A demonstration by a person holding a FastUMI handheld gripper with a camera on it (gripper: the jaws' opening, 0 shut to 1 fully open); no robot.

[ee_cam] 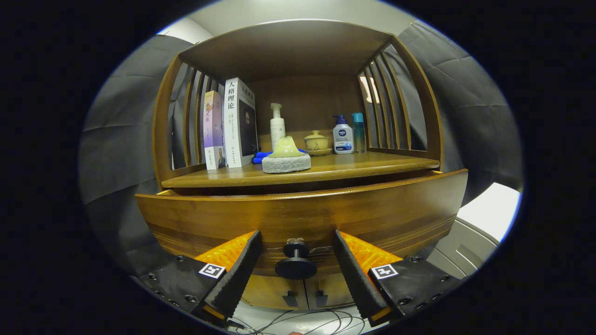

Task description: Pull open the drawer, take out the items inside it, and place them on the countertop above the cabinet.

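The tool (295, 242) is spread wide and holds nothing. The drawer (302, 214) is pulled out a little, and its round knob (295, 265) sits between the two fingers, touching neither. A scrub sponge (286, 158) rests near the desk's (372, 165) front edge.

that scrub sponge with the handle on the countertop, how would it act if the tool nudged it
The scrub sponge sits flat on a wide pad, so it would probably slide rather than tip or roll. The pad looks fibrous, so it likely grips the wooden countertop a little. It looks light for its size. The tool is open around the drawer knob.
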